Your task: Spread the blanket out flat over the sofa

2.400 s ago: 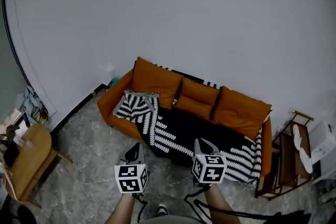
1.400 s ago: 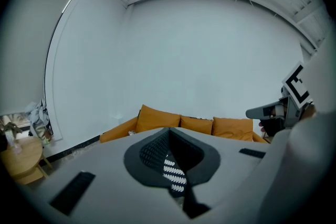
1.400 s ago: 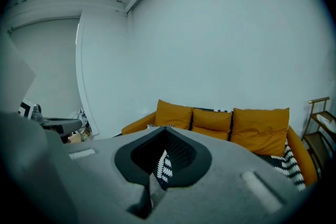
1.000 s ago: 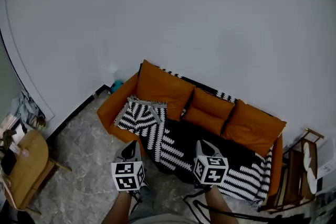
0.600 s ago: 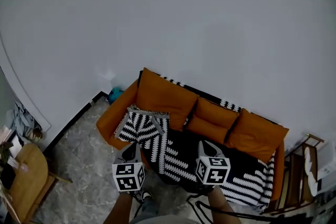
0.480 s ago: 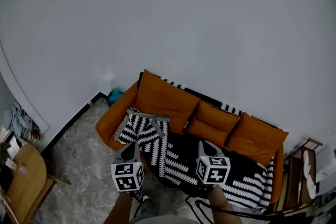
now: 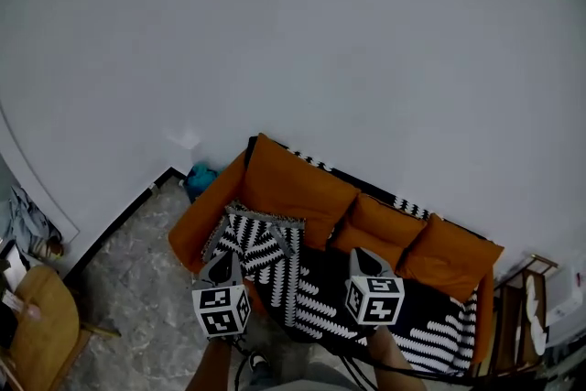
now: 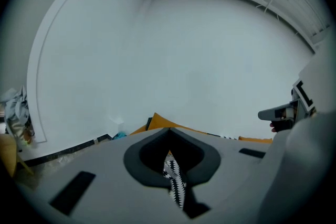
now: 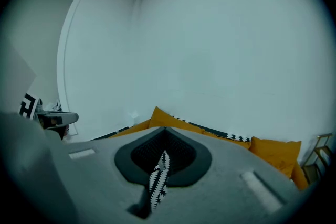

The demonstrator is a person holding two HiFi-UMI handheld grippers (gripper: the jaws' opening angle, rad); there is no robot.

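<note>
A black-and-white zigzag blanket [image 7: 275,261] lies over the seat of an orange sofa [image 7: 293,183], with a folded-back flap at the left end and a strip showing behind the back cushions. My left gripper [image 7: 222,268] holds the blanket's near edge at the left; its jaws are shut on a pinch of blanket [image 8: 176,183]. My right gripper [image 7: 366,263] holds the near edge further right, shut on a fold of blanket [image 9: 157,178]. Both point at the sofa and the white wall.
A wooden round table [image 7: 32,330] stands at the lower left. A wooden rack [image 7: 531,325] is beside the sofa's right end. A teal object [image 7: 199,177] lies on the floor by the sofa's left arm. The floor [image 7: 137,288] is grey marble.
The head view has tilted up, so the sofa sits lower and further right in frame. Both grippers keep their hold on the blanket edge, slightly lower in view.
</note>
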